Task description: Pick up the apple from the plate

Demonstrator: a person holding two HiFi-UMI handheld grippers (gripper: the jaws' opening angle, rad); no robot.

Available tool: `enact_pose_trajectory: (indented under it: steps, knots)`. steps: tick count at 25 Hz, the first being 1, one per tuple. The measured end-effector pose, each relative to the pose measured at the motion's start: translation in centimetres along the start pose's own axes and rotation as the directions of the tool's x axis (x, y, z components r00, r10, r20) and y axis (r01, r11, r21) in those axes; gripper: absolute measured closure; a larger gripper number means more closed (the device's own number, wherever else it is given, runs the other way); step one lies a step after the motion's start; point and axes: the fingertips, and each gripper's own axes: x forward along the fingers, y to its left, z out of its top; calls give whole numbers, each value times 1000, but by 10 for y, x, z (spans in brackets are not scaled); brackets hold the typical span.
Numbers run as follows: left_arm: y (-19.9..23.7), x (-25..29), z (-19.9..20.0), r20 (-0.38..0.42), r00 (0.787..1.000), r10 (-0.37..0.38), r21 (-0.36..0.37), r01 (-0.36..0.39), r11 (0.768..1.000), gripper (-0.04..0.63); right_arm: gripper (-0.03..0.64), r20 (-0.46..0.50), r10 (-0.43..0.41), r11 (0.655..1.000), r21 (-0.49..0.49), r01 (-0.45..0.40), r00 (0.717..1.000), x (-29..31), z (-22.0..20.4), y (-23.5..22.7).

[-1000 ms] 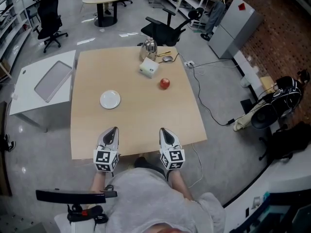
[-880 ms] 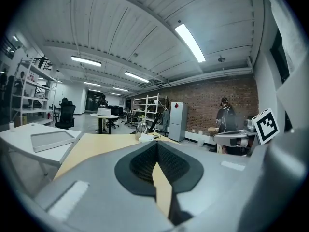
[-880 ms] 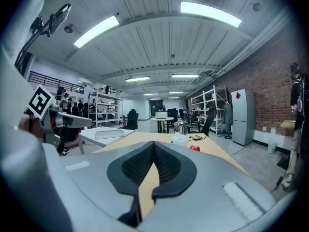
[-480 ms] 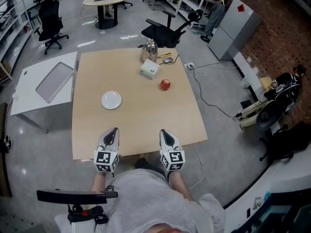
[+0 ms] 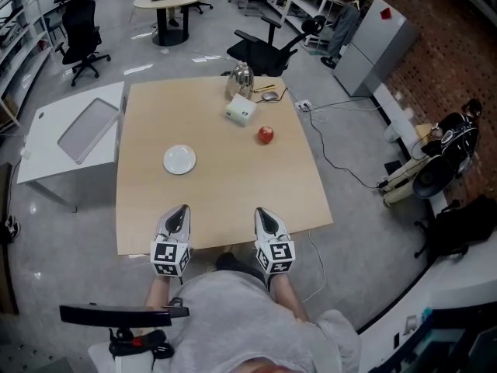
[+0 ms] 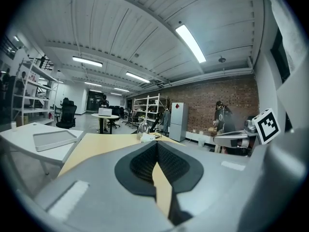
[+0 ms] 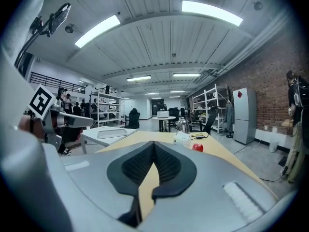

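1. Markings: black-and-white square markers on the cube of the left gripper (image 5: 181,209) and of the right gripper (image 5: 261,210); any other print too small to read.
2. Containers: white plate (image 5: 179,160) on the left half of the wooden table (image 5: 225,196), only its bare white face showing; grey tray (image 5: 87,128) flat on the white side table (image 5: 39,155); metal kettle (image 5: 240,77) upright near the far edge, white box (image 5: 239,111) just in front of it.
3. Apple (image 5: 265,134): red, on the bare tabletop right of the white box, well apart from the plate and from both grippers; round, so long axis and stem direction not discernible.
4. Left gripper: at the near table edge, jaws pressed together at the tips, gripping nothing.
5. Right gripper: at the same edge, jaws closed tip to tip, gripping nothing.
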Motion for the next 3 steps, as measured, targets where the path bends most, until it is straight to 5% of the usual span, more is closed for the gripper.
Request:
enact_pose_trajectory:
  steps: [3]
  knots:
    - [2, -3, -1, 1, 1000, 0, -1, 0, 1000, 575, 611, -3, 2, 1000, -1, -2, 1000, -1, -2, 4]
